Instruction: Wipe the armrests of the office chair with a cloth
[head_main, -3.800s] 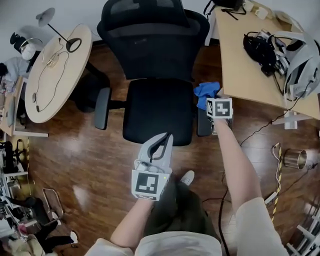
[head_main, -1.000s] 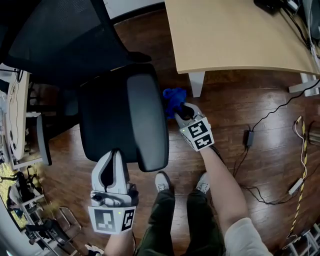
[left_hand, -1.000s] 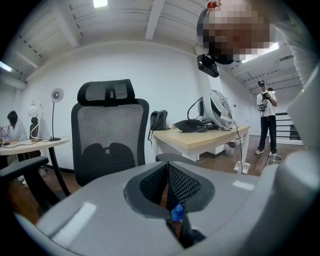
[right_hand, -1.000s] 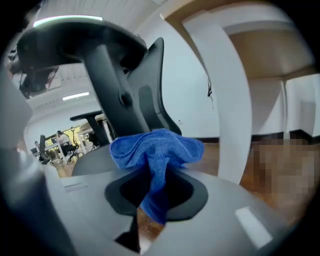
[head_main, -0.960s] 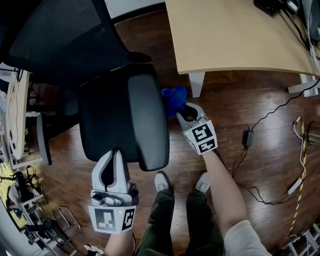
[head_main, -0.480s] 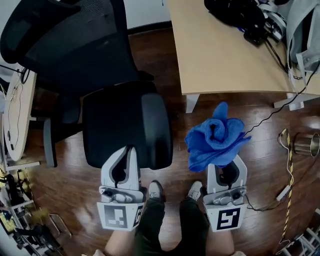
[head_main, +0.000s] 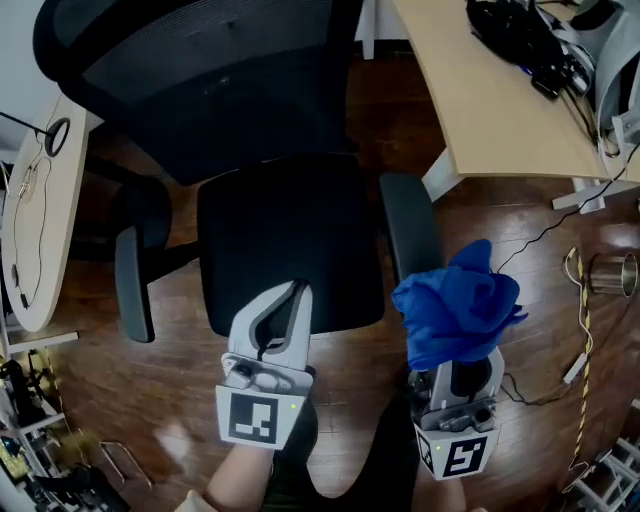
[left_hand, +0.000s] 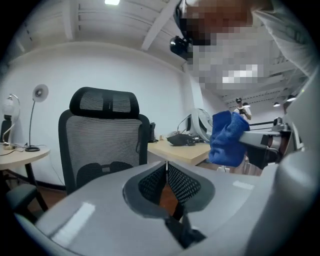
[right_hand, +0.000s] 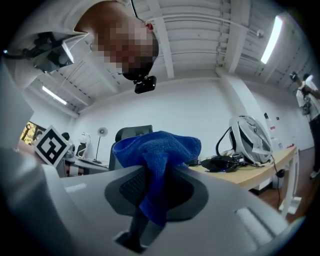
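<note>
cloth (head_main: 455, 305) has risen beside armrest (head_main: 408, 225), clamped in right claw (right_hand: 152, 175); left claw (head_main: 298, 292) seemingly closed.

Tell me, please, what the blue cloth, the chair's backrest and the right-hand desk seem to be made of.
The blue cloth looks like matte terry or microfibre: a fuzzy nap shows. The backrest is black mesh, its open weave see-through. The desk is pale, smooth and matte, wood or laminate; unclear which.

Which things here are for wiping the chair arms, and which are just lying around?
For the job: blue cloth, armrest beside it, other armrest.
Just lying around: metal cup, striped cable, desk, black gear on it.
</note>
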